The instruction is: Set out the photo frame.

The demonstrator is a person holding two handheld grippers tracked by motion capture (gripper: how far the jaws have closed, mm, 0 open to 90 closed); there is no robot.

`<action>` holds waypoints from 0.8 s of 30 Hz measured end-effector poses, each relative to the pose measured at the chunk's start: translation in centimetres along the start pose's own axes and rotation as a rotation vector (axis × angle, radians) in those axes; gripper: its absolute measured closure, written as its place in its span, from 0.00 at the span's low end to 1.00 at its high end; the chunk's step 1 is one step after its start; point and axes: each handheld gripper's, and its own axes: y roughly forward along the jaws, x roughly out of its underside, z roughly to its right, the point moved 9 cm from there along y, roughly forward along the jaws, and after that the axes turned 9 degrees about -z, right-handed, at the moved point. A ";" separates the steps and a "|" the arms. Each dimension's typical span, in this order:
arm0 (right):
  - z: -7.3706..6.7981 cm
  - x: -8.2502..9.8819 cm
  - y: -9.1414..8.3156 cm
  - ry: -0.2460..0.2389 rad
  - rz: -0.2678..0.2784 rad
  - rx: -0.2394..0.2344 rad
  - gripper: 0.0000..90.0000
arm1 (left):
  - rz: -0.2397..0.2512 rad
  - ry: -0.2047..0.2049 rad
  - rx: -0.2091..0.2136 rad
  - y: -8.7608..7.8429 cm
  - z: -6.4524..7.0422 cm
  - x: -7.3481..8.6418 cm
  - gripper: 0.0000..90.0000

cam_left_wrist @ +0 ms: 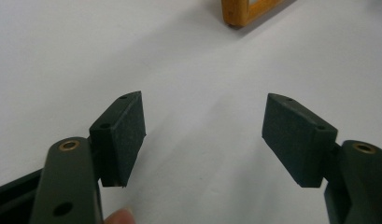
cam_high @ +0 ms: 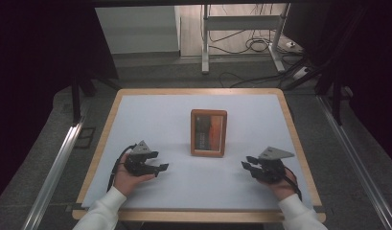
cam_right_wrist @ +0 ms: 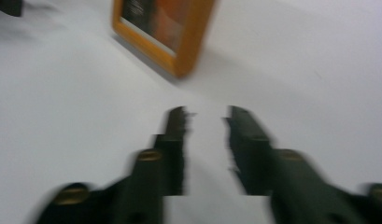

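Item: wooden picture frame [cam_high: 209,132], flat at the centre of the white table [cam_high: 150,115], untouched; you hold nothing, so in my judgement all handling remains. Your left gripper [cam_high: 161,167] stands wide and empty; your right gripper [cam_high: 246,165], part open, grips nothing. Bare table surrounds the frame; edges lie well apart.

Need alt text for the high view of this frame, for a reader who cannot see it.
A small wooden-framed picture lies flat mid-table on a white mat. A person's hands hold the left gripper and right gripper on either side of it, jaws open, touching nothing.
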 end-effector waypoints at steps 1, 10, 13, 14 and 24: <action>0.0 0.0 0.0 0.000 0.000 0.000 0.60 | 0.004 -0.004 -0.003 -0.1 0.0 0.1 0.33; 3.3 4.0 -2.8 0.180 0.033 0.051 0.36 | 0.018 -0.018 -0.040 -0.7 0.0 0.3 0.32; 3.4 4.1 -2.4 0.180 0.022 0.056 0.36 | 0.016 -0.014 -0.045 -0.6 -0.1 0.3 0.32; 3.3 4.2 -2.3 0.167 0.014 0.059 0.35 | 0.015 -0.012 -0.045 -0.5 -0.1 0.3 0.32; 2.6 3.7 -2.0 0.127 0.015 0.076 0.35 | 0.011 0.008 -0.052 -0.5 -0.2 0.2 0.32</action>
